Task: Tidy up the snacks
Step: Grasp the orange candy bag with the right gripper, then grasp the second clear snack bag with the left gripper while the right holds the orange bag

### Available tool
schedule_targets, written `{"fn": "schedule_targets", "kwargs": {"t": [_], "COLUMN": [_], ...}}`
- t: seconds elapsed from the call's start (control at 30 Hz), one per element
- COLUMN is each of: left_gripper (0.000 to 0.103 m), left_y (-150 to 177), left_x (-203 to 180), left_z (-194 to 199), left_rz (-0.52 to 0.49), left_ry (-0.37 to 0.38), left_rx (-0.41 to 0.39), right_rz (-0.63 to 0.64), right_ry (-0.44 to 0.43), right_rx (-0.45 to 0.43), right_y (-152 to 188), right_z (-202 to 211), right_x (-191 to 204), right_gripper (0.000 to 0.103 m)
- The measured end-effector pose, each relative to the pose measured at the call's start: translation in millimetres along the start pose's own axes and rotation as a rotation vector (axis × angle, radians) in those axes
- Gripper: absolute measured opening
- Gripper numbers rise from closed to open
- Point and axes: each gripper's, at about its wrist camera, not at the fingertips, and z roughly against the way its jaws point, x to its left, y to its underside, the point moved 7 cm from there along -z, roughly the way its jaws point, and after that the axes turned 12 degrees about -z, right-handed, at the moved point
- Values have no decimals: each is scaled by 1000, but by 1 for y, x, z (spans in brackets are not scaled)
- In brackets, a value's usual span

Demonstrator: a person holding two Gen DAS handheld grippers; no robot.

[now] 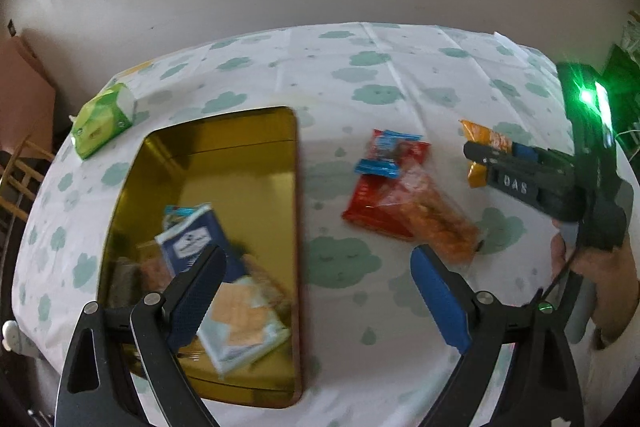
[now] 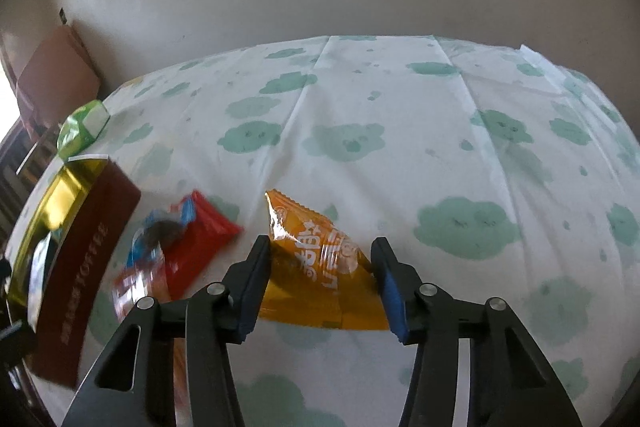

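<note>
A gold-lined tin box (image 1: 224,147) with red outer walls (image 2: 80,267) sits on the table's left and holds several snack packets, among them a blue one (image 1: 196,243). My left gripper (image 1: 316,291) is open and empty above the box's right edge. On the cloth lie a red packet (image 1: 368,199), a blue-ended packet (image 1: 384,155) and a clear packet of orange snacks (image 1: 436,223). My right gripper (image 2: 320,283) straddles an orange packet (image 2: 320,267), fingers at both its sides, jaws fairly wide; it also shows in the left wrist view (image 1: 488,143).
A green tissue pack (image 1: 104,119) lies at the table's far left. The table carries a white cloth with green clouds (image 2: 400,107). A wall with a window stands behind. A chair (image 1: 20,179) is off the left edge.
</note>
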Motion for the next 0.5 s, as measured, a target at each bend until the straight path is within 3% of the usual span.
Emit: {"fn": "schedule_targets", "kwargs": {"t": [0.33, 0.5], "left_gripper": [92, 92], "left_y": [-14, -21], "left_x": [-40, -48], "left_z": [-16, -35], "left_rz": [47, 131], "left_ry": [135, 161], "left_rx": [28, 90], "right_rz": [-110, -60], "right_ry": [74, 76], "right_rx": [-37, -47], "right_y": [23, 32], "right_z": [44, 56], "right_x": [-80, -80], "right_gripper": [49, 49]}}
